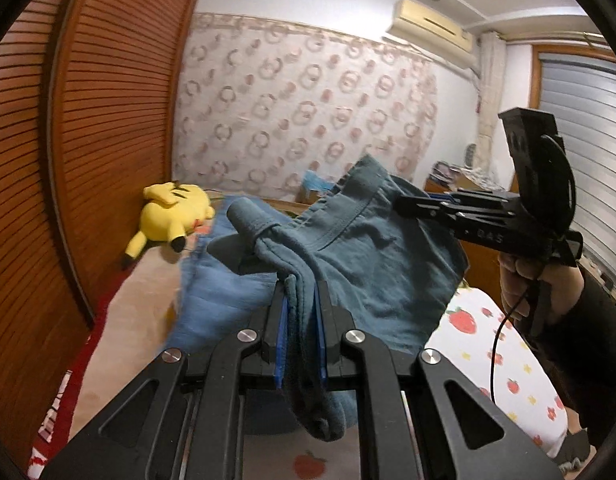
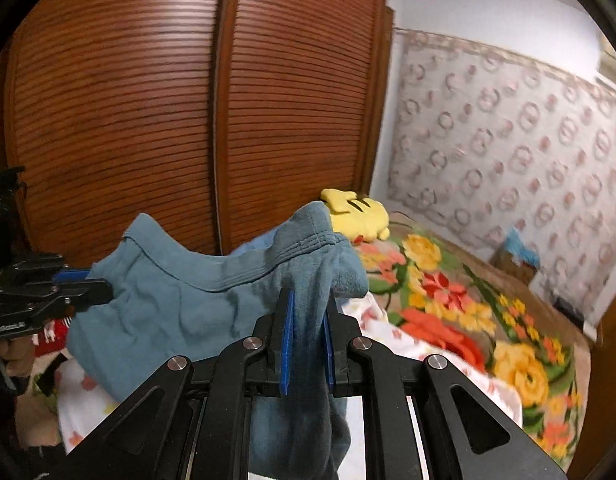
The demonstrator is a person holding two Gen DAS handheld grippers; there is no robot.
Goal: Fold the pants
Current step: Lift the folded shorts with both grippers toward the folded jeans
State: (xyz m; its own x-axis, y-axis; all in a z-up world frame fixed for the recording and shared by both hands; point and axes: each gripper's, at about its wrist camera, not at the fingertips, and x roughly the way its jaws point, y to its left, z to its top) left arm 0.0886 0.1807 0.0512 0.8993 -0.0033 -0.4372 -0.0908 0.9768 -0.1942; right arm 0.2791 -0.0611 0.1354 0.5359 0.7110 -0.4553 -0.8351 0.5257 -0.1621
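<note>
Left claw (image 1: pixel 302 300) is clamped on a bunched corner of the teal pants (image 1: pixel 359 256); I see fabric pinched between the blue pads (image 1: pixel 282 312) and trailing down through the fingers. Right claw (image 2: pixel 309 320) same story: closed tight on the opposite corner of the pants (image 2: pixel 180 304), cloth hanging down between its pads (image 2: pixel 288 340).

From my left wrist view the right claw (image 1: pixel 417 204) comes in from the right side, biting the waistband edge, with the person's hand (image 1: pixel 523 284) on its grip and a dark sleeve (image 1: pixel 599 340) behind. From the right wrist view the left claw (image 2: pixel 102 286) sits at the left edge, on the far end of the waistband.

Pants are held up off the bed, stretched between the two claws, waistband on top, sagging in the middle.

Below: bed (image 1: pixel 140 300) with a strawberry-print sheet (image 1: pixel 491 344) and a floral blanket (image 2: pixel 459 300). Yellow Pikachu plush (image 1: pixel 176 212) lies on the bed near the louvred wooden wardrobe doors (image 2: pixel 148 120). Patterned wall covering (image 1: pixel 304 108) behind, air conditioner (image 1: pixel 431 26) high on the wall. Both views slightly motion-blurred.
</note>
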